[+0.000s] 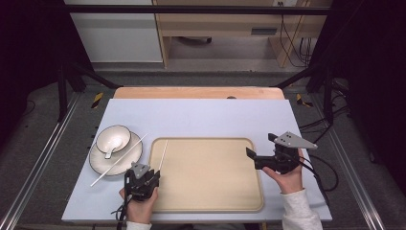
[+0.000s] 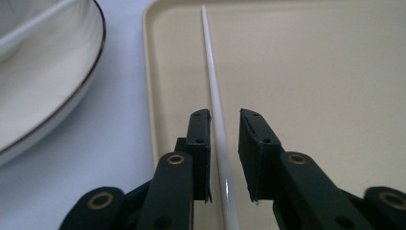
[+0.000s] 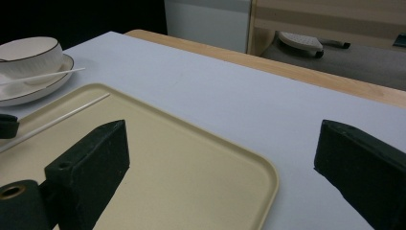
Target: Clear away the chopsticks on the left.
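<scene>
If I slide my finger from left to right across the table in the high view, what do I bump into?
Round white plate with the white bowl → left gripper → flat beige plastic tray → right gripper.

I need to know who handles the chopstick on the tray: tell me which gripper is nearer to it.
Left. The left gripper straddles the chopstick on the tray, jaws slightly apart around it. The right gripper hovers open at the tray's far right edge, well away from it.

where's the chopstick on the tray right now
In the high view the chopstick lies on the tray along its left edge, its near end between the left gripper's open jaws.
</scene>
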Available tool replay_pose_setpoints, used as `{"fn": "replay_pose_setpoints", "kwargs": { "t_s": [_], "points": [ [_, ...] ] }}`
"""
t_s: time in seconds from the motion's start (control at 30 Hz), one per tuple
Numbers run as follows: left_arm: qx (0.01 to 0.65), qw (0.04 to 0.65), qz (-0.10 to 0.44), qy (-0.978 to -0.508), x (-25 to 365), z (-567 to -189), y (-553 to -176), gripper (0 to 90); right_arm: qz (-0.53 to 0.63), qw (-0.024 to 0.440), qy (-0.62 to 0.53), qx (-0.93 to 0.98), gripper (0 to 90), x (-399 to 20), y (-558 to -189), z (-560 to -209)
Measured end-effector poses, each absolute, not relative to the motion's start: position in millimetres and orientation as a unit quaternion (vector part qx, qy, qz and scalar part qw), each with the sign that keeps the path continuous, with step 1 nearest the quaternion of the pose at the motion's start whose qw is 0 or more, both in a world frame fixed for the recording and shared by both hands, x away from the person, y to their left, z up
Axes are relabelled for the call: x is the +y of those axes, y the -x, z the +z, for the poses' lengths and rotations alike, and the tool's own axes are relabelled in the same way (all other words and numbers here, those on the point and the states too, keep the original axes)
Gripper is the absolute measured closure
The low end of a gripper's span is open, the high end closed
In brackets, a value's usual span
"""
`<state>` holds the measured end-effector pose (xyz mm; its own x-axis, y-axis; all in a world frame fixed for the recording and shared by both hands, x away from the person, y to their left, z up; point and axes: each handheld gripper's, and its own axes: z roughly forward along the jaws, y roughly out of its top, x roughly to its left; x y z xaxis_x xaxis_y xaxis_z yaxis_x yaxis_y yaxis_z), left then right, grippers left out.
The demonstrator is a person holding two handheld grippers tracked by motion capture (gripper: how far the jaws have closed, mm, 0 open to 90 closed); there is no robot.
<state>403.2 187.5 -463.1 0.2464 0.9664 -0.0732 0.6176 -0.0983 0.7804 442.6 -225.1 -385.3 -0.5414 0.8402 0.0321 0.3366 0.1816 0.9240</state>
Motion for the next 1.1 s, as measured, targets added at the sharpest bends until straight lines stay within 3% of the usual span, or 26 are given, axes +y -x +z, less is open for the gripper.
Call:
{"fn": "replay_pose_setpoints", "kwargs": {
  "t_s": [0.27,0.63,0.83,1.1],
  "points": [
    [0.493,0.439,0.214,-0.72,199.0,-437.4,-406.3,50.7,0.499,0.255,-0.407,0.721,5.0,-226.6,-441.4,-383.7],
    [0.429,0.437,0.227,-0.757,212.0,-407.5,-415.2,25.6,0.502,0.256,-0.407,0.719,4.7,-229.1,-440.1,-381.8],
    [0.414,0.433,0.227,-0.768,240.0,-411.7,-407.2,17.2,0.502,0.257,-0.409,0.717,4.7,-229.8,-440.0,-381.4],
    [0.417,0.417,0.223,-0.776,271.5,-423.2,-403.5,12.9,0.499,0.253,-0.408,0.721,4.8,-226.8,-441.5,-384.0]
  ]
}}
